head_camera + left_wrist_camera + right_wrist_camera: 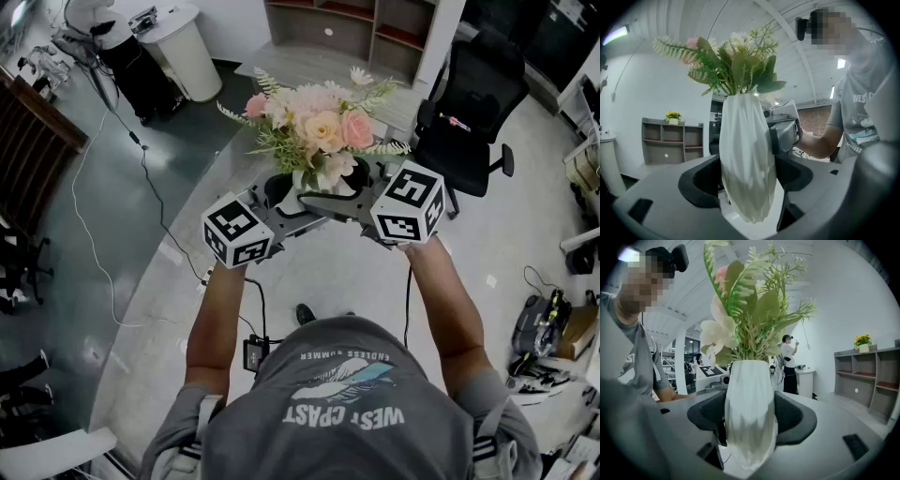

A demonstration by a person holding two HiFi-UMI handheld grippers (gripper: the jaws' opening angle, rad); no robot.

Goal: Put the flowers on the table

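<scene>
A bunch of pink and cream flowers [317, 127] with green fronds stands in a white ribbed vase [311, 178]. I hold the vase in the air in front of my chest, between both grippers. My left gripper [284, 195] grips it from the left and my right gripper [349, 195] from the right. In the left gripper view the vase [746, 154] fills the gap between the wide-set jaws, below the flowers [731, 65]. The right gripper view shows both dark pads [790, 416] pressed on the vase [750, 399]. Its base hangs free of any surface.
A black office chair [473, 112] stands ahead on the right, a wooden shelf unit [366, 28] behind the flowers, a white round stand [187, 47] at the far left. Cables [103, 216] trail over the glossy floor on the left. Another person [790, 364] stands far off.
</scene>
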